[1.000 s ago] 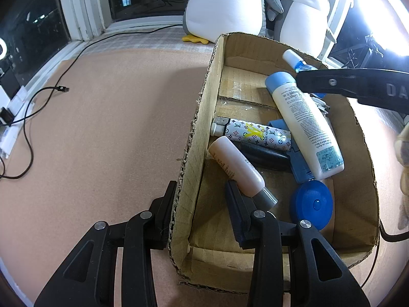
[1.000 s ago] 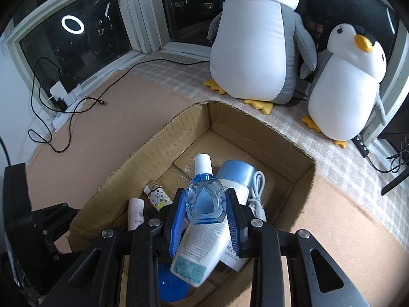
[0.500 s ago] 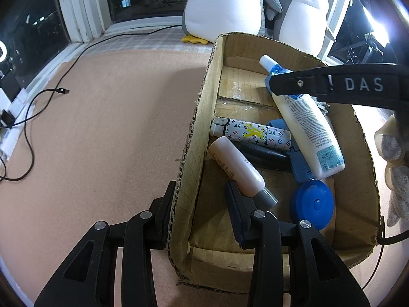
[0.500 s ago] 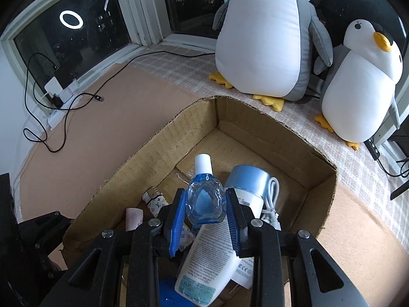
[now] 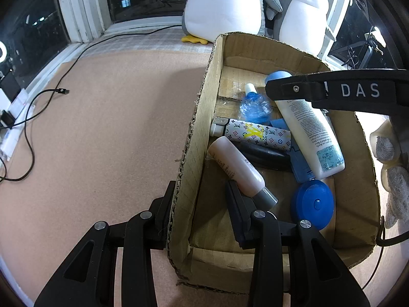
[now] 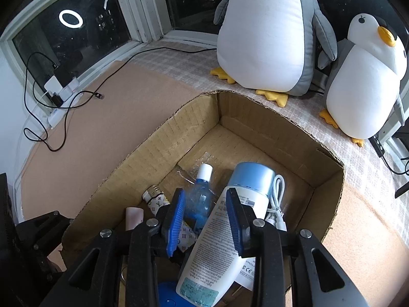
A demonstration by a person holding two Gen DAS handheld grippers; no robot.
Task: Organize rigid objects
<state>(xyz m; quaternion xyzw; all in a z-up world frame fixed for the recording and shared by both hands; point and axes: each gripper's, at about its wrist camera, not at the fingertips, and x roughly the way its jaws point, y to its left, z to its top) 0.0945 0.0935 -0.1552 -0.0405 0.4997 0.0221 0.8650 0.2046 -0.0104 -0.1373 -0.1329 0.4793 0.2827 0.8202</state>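
Observation:
A cardboard box [image 5: 255,48] holds several items: a white lotion bottle [image 5: 306,128] with a blue cap, a patterned tube [image 5: 253,134], a pink bottle [image 5: 235,166] and a blue round disc [image 5: 313,204]. My left gripper [image 5: 200,186] is shut on the box's left wall near the front corner, one finger outside and one inside. A small clear blue bottle [image 6: 202,197] with a white cap lies loose in the box beside the lotion bottle [image 6: 222,243]. My right gripper [image 6: 204,192] hovers above it with its jaws opening. Its blue pads [image 6: 176,217] touch nothing.
Two plush penguins [image 6: 263,38] stand behind the box on a checked mat. A black cable [image 5: 64,90] and a power strip [image 6: 57,89] lie at the left by the window. A white cable [image 6: 277,199] is coiled in the box. A gloved hand [image 5: 391,153] shows at the right.
The right gripper carried the small blue bottle further over the box, widened its jaws and let it drop among the other items. The left gripper kept its hold on the wall.

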